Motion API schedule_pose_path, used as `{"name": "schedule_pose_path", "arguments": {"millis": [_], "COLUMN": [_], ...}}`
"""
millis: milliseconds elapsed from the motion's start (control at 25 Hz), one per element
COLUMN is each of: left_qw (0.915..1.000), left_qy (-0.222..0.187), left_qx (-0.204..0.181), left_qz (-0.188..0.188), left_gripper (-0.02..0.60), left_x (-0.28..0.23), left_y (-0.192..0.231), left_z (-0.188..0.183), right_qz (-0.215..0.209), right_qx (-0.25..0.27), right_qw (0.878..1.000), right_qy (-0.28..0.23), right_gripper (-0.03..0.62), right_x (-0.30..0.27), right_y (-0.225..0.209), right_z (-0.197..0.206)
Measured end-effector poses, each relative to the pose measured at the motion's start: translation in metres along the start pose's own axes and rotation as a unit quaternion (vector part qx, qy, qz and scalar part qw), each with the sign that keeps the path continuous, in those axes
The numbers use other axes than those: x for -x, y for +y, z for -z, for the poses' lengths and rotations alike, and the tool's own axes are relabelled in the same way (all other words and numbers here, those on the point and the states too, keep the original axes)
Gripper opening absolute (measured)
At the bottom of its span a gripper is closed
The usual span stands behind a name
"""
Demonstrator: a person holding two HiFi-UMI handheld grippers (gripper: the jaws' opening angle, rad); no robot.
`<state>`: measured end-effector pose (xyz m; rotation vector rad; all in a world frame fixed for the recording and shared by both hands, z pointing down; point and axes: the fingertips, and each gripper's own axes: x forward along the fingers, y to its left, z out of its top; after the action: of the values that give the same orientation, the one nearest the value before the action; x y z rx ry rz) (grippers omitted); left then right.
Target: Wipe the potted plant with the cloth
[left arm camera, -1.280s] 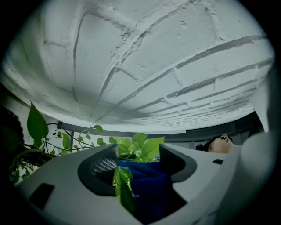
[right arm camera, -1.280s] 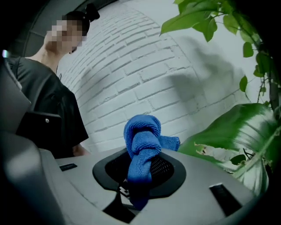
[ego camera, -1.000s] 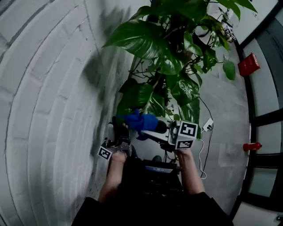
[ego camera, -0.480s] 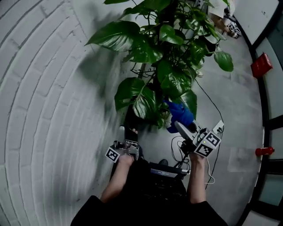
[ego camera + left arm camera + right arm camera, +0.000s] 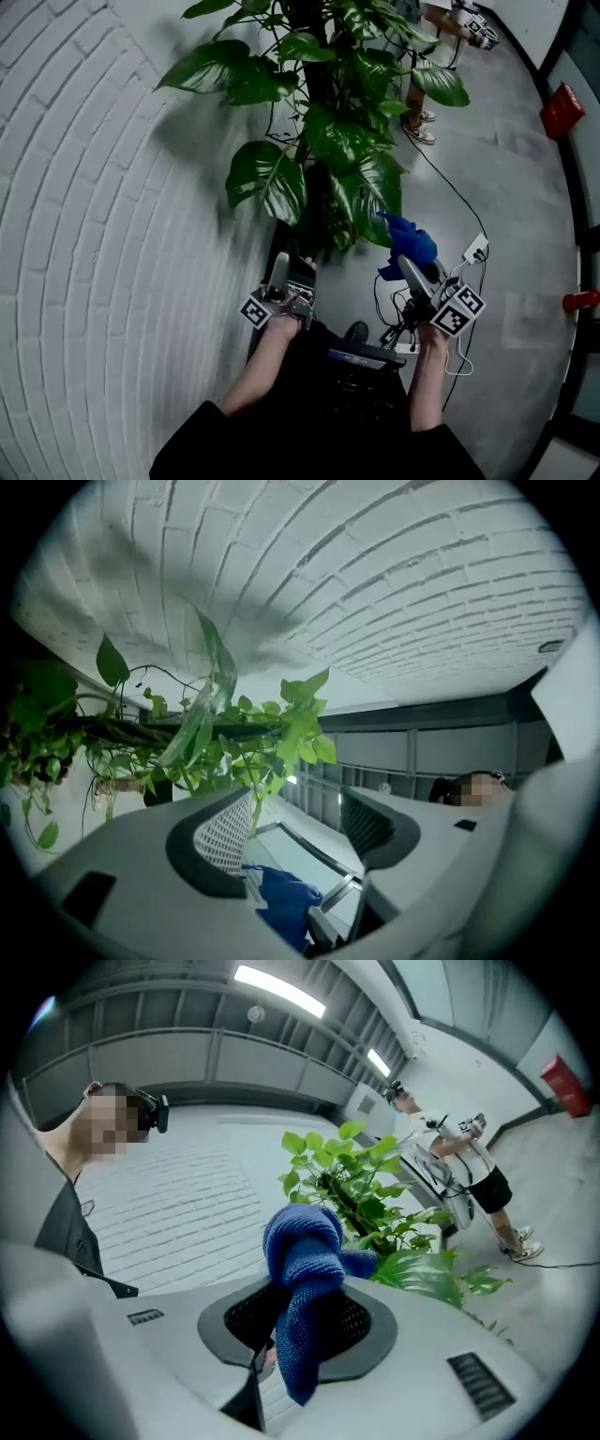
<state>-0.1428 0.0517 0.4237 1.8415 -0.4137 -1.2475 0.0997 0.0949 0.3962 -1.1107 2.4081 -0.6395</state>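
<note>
The potted plant [image 5: 323, 141] has broad glossy green leaves and stands against the brick wall; its dark base is mostly hidden under the foliage. My right gripper [image 5: 407, 261] is shut on the blue knitted cloth [image 5: 409, 242], just right of the lowest leaves. In the right gripper view the cloth [image 5: 302, 1279] bunches up between the jaws, with the plant [image 5: 375, 1185] beyond it. My left gripper [image 5: 291, 270] is open and empty below the plant's left leaves. The left gripper view shows trailing leaves [image 5: 281, 733] ahead and the cloth [image 5: 284, 902] past the jaws.
A white brick wall [image 5: 94, 187] fills the left side. Cables and a white power strip [image 5: 474, 248] lie on the grey floor at right. Another person [image 5: 459, 1162] stands behind the plant. Red objects [image 5: 561, 111] sit by the right wall.
My right gripper has swung from the middle over to the right with the cloth in it. The left gripper has shifted right, closer under the plant, and stayed open.
</note>
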Motion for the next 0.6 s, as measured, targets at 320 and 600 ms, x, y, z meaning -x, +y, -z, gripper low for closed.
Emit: {"name": "schedule_pose_path", "arguments": {"millis": [320, 600], "left_qw": [0.9970, 0.9934], "left_qy": [0.073, 0.093], "left_qx": [0.007, 0.033], "left_qz": [-0.023, -0.058], "left_gripper": [0.306, 0.409], "left_x": [-0.015, -0.060], "left_y": [0.006, 0.065], "left_z": [0.047, 0.060], "right_qz": [0.053, 0.088], "right_qx": [-0.022, 0.001], "right_qw": [0.998, 0.996], "right_qy": [-0.021, 0.018], "right_gripper": [0.115, 0.117], "right_x": [0.038, 0.009], "right_y": [-0.028, -0.038], "right_z": [-0.007, -0.012]}}
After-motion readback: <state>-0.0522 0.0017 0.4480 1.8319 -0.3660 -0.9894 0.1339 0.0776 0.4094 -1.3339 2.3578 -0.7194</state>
